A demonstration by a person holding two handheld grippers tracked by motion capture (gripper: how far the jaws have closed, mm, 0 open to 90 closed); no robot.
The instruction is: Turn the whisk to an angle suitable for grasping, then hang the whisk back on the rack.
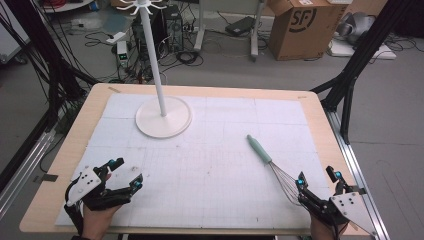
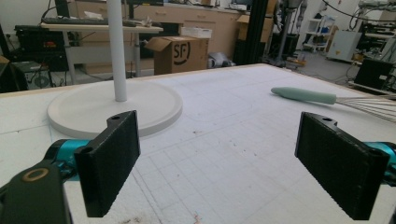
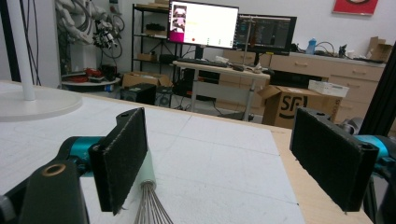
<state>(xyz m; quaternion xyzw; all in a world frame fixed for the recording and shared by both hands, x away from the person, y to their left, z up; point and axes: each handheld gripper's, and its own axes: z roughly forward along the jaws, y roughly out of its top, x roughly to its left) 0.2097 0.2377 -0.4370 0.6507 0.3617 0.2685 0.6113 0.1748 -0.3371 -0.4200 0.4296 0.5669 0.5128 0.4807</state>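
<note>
A whisk [image 1: 271, 162] with a pale green handle and wire loops lies on the white mat, right of centre, wires pointing to the near right. My right gripper [image 1: 318, 181] rests open at the near right corner, its left jaw just beside the wire end [image 3: 149, 210]. A white stand [image 1: 163, 116] with a round base and tall pole stands at the back left; hooks crown its top. My left gripper [image 1: 126, 175] sits open at the near left with nothing between its jaws. In the left gripper view the whisk [image 2: 306, 95] lies far right and the stand base [image 2: 114, 108] ahead.
The white gridded mat [image 1: 210, 160] covers most of the wooden table [image 1: 70, 150]. Beyond the far edge are cables, a cardboard box [image 1: 299, 27] and black frame legs. Metal rails run along both table sides.
</note>
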